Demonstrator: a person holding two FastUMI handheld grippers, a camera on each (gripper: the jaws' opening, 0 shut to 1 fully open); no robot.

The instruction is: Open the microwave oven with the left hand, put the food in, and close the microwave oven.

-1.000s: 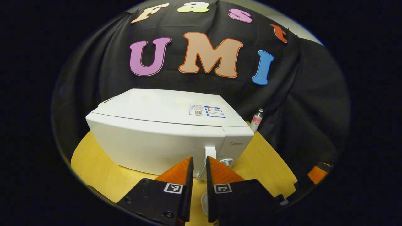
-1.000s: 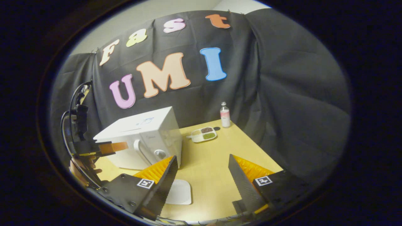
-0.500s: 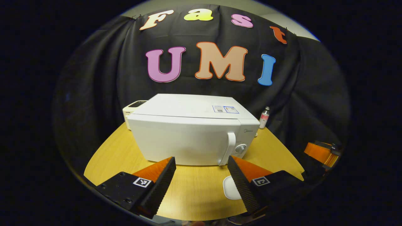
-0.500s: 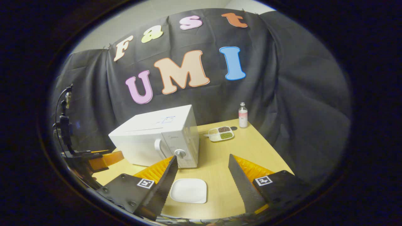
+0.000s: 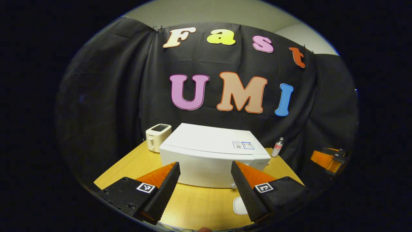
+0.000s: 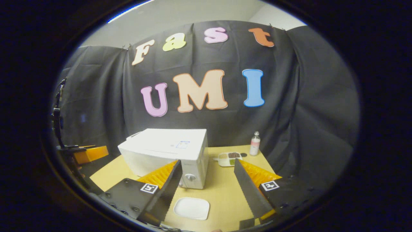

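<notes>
- Left gripper [image 5: 205, 180] hovered above the near edge of the table [image 5: 128, 164], its jaws wide apart and holding nothing, aimed at the front of the microwave [image 5: 212, 151].
- Right gripper [image 6: 207, 180] also stood wide open and empty, over the near part of the table [image 6: 222, 193], with the microwave [image 6: 167, 151] beyond its left finger.
- In the left gripper view the microwave sat in the middle of the table with its door shut; the handle was hidden behind the right finger.
- In the right gripper view the microwave's dial [image 6: 190, 177] showed at the lower right corner of its front.
- Food lay in a divided tray [image 6: 229, 159] on the table, to the right of the microwave and apart from it, toward the far side.
- A small bottle [image 6: 255, 143] stood upright just right of the tray, near the cloth wall; the left gripper view showed the bottle [image 5: 277, 147] at the microwave's far right.
- A white plate [image 6: 191, 208] lay bare on the near table, between the right gripper's fingers; the left gripper view caught the plate [image 5: 238, 206] partly behind its right finger.
- A toaster [image 5: 157, 132] stood at the far left, just beside the microwave's left rear corner.
</notes>
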